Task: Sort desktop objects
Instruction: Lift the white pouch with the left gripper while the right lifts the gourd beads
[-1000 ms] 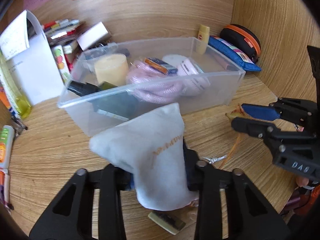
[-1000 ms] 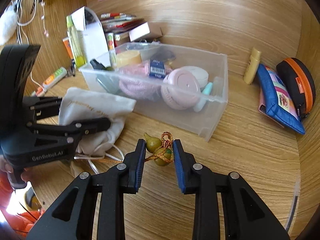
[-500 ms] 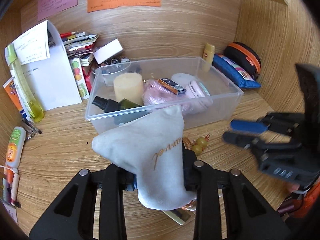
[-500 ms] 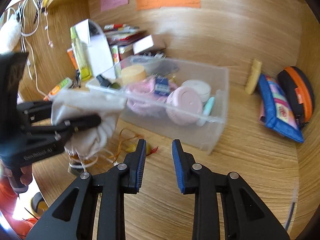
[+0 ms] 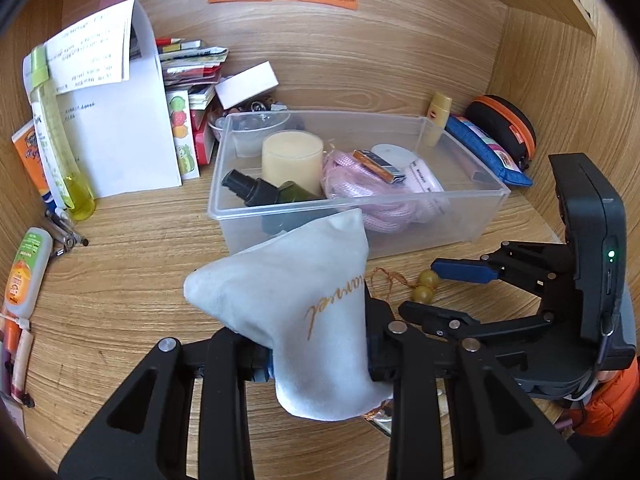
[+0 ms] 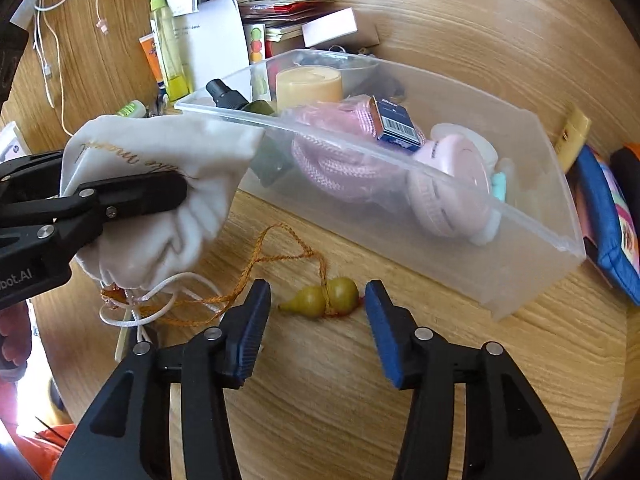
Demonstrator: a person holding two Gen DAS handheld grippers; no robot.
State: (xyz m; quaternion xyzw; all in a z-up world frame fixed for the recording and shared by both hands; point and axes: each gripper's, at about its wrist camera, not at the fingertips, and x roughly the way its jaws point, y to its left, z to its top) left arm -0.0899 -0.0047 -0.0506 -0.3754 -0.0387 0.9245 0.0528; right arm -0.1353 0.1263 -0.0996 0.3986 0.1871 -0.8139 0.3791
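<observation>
Our right claw [image 6: 318, 312] is opening, its blue pads standing clear on either side of the small gourd charm [image 6: 324, 300], which lies on the wooden desk [image 6: 460, 364] just in front of the clear bin [image 6: 532, 280]. Our left claw [image 5: 316, 354] is clenched on the white cloth pouch [image 5: 296, 300], held up near the bin's front wall.

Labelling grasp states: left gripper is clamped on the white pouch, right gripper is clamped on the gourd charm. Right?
Half right. The left gripper is clamped on the white pouch, but the right gripper is not gripping: the right wrist view shows its jaws opening, with the gourd charm lying loose on the desk between them.
</observation>
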